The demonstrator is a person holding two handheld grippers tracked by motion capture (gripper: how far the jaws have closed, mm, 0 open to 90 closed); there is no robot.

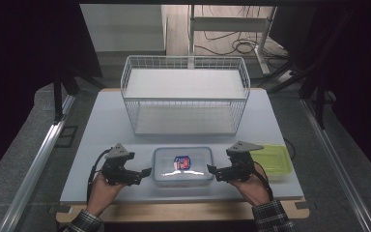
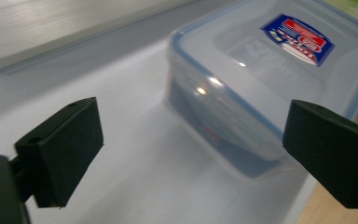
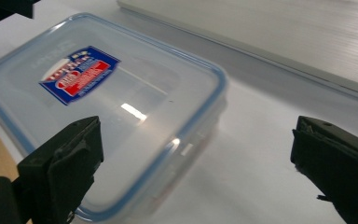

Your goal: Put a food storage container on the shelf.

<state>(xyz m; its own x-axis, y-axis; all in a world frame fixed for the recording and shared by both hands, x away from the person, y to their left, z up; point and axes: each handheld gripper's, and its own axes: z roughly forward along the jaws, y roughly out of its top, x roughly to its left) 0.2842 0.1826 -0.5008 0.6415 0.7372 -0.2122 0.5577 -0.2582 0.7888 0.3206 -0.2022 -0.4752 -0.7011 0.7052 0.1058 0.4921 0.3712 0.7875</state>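
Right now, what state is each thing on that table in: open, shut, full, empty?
Clear food box: lid on, standing flat on the table between the two tools, touched by neither.
Left tool: open, nothing between its jaws.
Right tool: open, nothing between its jaws.
Wire basket: upright, empty.
Green lid: lying flat beside the right tool.

Landmark: clear rectangular plastic container with blue-rimmed lid. Bare white tabletop lies open on its left and behind it. Farther behind, the white wire basket blocks passage. Right of it, a flat yellow-green plastic tray takes up the table surface near the edge.
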